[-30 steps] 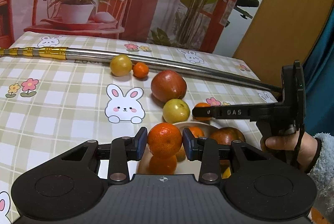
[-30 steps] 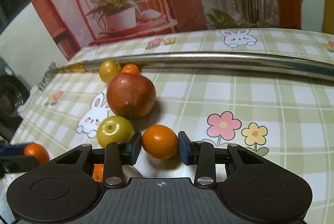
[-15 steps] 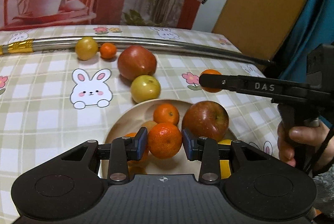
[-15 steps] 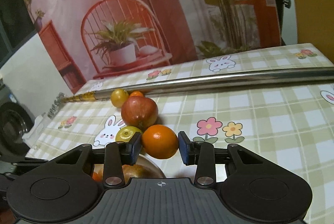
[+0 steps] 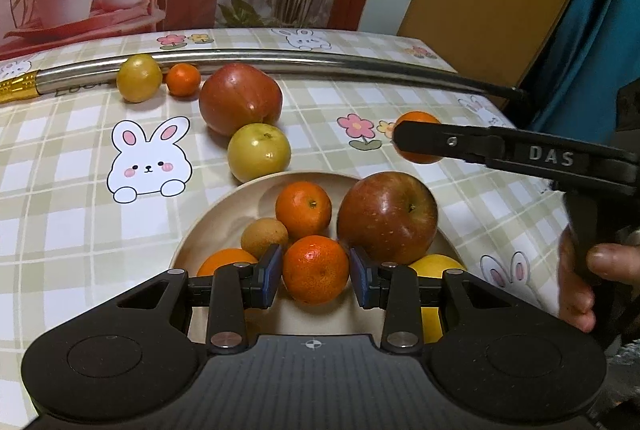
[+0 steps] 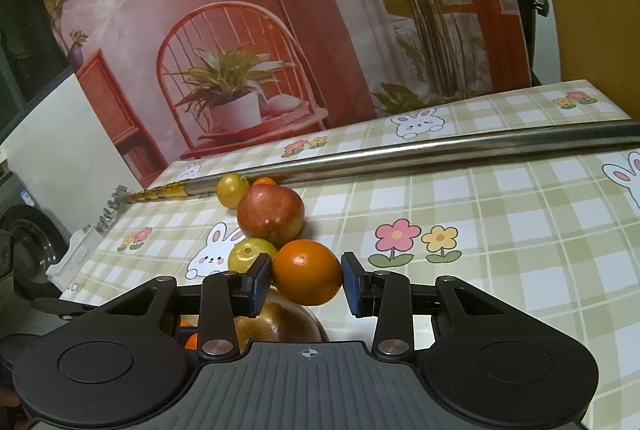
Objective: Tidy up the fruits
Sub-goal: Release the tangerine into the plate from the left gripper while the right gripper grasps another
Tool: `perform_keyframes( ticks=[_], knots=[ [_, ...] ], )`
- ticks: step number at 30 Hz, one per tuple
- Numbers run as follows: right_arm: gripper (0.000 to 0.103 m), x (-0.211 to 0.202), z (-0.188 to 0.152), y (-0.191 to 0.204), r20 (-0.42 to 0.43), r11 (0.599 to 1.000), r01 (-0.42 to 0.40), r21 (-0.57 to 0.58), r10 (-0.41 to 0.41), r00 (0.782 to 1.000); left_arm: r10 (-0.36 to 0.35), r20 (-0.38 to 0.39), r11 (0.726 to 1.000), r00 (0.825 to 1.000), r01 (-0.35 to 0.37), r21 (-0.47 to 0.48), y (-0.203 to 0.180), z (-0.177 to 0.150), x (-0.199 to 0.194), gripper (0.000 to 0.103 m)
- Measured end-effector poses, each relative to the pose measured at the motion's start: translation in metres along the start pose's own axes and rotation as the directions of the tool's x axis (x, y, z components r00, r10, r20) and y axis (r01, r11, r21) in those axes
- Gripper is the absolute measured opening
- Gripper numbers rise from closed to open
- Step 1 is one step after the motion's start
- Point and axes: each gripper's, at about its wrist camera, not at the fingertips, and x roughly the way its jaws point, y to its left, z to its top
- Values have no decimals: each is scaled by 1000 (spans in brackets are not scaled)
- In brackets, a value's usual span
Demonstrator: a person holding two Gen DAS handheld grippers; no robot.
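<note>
Left wrist view: set just behind the left tool [image 5: 316,276], angled steeply down and close over the bowl [image 5: 224,213]; the right tool [image 5: 418,143] crosses it from the right. Right wrist view: set behind the right tool [image 6: 306,278], higher, facing level across the worktop [image 6: 520,230] toward the backdrop. Shared: the metal pole [image 5: 280,59] [image 6: 440,145], red apple [image 5: 240,97] [image 6: 270,216], bunny print.

A bowl [image 5: 224,213] of fruit sits near the table's [image 5: 60,189] front edge. Behind it lie loose fruits [image 5: 240,97], then a metal rod [image 5: 280,59] along the back edge.
</note>
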Motion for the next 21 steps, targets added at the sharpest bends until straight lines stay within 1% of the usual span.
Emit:
perform_keyframes(
  ticks=[4,13,18,21],
  knots=[
    [35,-1,0,-1,7,1000,7,1,-7,1000,20,6,1000,1000,-20,19,0,2,4,39],
    [35,-4,-1,4,8,1000,9,-18,-9,1000,30,18,999,999,-30,18,-1,2,3,40],
    [35,-11,-1,9,9,1000,-1,-29,1,1000,16,45,1000,999,-15,-16,3,1,-10,40],
    [35,-15,-1,15,10,999,-10,-39,11,1000,35,73,999,997,-33,-31,5,2,-22,40]
  ],
)
